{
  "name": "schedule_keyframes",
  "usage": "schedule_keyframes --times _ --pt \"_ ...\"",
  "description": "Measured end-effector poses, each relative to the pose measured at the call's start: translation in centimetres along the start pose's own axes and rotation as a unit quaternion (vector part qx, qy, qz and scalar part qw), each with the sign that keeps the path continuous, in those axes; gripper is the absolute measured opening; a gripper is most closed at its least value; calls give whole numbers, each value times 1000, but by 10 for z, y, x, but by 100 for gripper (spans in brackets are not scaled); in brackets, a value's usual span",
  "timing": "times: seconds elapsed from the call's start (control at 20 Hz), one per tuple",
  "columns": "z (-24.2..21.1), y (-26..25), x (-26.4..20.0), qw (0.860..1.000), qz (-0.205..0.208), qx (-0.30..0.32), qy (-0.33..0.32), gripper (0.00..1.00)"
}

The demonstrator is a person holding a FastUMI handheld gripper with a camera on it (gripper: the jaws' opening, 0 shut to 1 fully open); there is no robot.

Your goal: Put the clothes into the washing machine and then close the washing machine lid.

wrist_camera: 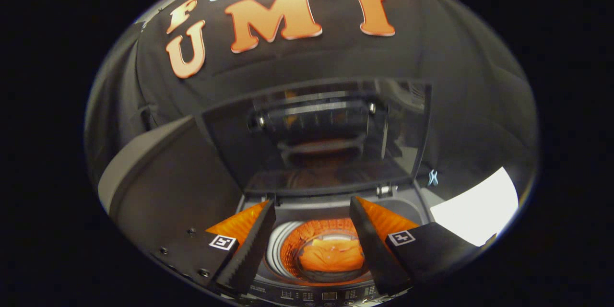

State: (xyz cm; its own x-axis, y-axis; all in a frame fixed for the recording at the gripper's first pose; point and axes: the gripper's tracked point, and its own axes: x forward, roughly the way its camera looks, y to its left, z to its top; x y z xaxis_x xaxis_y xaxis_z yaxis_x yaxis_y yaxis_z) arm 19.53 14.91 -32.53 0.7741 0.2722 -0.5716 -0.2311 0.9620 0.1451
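The washing machine stands below me with its glass lid raised upright at the back, mirroring the gripper. An orange garment lies at the bottom of the drum, seen between and beyond my fingers. My gripper hovers above the drum mouth, open, with nothing between its fingers. It touches neither the garment nor the lid.
The machine's control panel runs along its near edge, under the fingers. A grey panel rises to the left of the lid. A white sheet lies to the right of the machine. The lid hinge sits at the lid's lower right.
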Motion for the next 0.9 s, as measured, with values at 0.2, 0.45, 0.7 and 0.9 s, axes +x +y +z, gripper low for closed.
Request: schedule_keyframes --times 0.2,0.45,0.7,0.9 --pt "66 16 -25 998 10 -9 -64 99" --pt "135 22 -32 993 13 -10 -120 99" --pt "186 15 11 990 4 -20 -140 99" --pt "187 2 53 992 -11 -34 -118 99"
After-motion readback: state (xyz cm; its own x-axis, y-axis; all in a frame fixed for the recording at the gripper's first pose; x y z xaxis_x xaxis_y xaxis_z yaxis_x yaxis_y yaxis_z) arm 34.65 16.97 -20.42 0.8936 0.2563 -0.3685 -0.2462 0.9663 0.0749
